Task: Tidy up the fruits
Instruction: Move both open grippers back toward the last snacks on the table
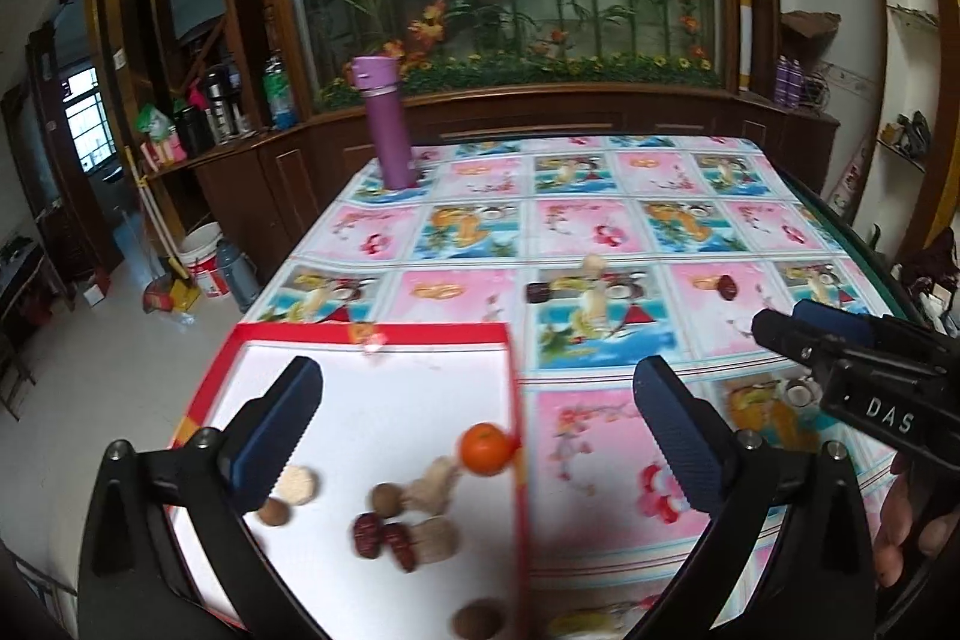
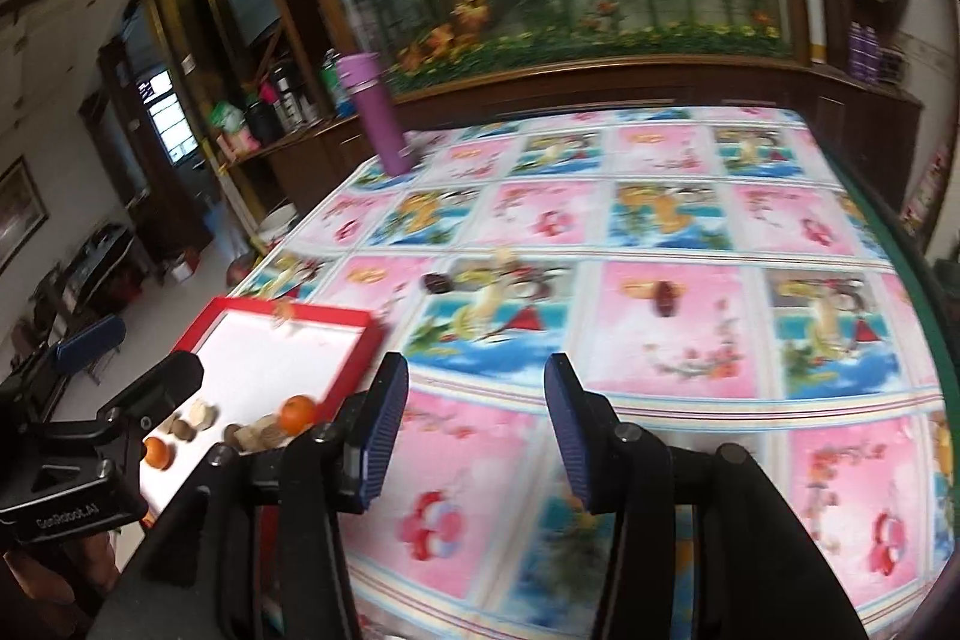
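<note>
A shallow rectangular tray with a red cardboard rim and a plain white floor (image 1: 515,358) lies on the patterned, glossy tablecloth (image 1: 600,220), near its left edge, with its long axis running away from the cameras toward the far wall. Inside, at the near end, sit a round, smooth orange tangerine (image 1: 486,448) touching the right rim, two wrinkled dark-red oblong dates (image 1: 381,535) lying side by side, round brown nuts (image 1: 384,499) and pale beige lumps (image 1: 429,490), blurred, perhaps ginger or dried pieces. The left gripper (image 1: 477,427) hangs over that end, its ribbed blue pads spread wide with nothing between them. The right gripper (image 2: 474,430) is above bare cloth just right of the tray, jaws also apart and empty. Farther out on the cloth lie a dark-red date (image 2: 665,298) and a darker piece (image 2: 437,284). A tall matte purple cylindrical flask (image 1: 387,124) stands upright at the far left corner.
</note>
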Tool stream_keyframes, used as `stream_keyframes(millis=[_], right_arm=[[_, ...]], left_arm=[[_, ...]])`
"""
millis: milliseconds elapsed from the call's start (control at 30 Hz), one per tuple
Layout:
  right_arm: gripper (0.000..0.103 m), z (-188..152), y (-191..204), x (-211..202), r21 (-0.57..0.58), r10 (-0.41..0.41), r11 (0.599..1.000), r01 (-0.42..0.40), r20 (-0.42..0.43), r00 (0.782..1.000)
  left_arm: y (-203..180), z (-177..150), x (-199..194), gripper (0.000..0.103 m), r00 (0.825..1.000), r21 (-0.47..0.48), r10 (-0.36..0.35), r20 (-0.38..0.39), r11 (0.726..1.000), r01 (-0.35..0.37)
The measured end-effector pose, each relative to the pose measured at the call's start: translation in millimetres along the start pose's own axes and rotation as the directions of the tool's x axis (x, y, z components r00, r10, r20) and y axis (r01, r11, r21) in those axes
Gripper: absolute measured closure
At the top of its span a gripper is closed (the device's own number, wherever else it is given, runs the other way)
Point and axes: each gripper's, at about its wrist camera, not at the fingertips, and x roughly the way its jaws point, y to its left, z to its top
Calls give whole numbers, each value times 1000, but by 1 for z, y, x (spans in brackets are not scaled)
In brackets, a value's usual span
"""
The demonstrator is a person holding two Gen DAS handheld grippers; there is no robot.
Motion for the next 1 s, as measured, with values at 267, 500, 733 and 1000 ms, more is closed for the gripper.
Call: stream_keyframes(millis=[267, 500, 733, 1000], right_arm=[[56, 7, -53, -7, 73, -61, 995, 60, 7, 998], [56, 13, -76, 0, 67, -91, 993, 92, -20, 996], [56, 20, -95, 35, 25, -122, 992, 126, -104, 987], [56, 39, -101, 98, 13, -93, 995, 98, -199, 976]], left_arm=[[-37, 11, 14, 0, 999, 54, -30, -19, 998, 31], [-54, 16, 37, 0, 998, 86, -44, -54, 995, 49], [-42, 22, 81, 0, 991, 76, -87, -103, 993, 95], [-26, 33, 115, 0, 983, 27, -102, -149, 994, 108]])
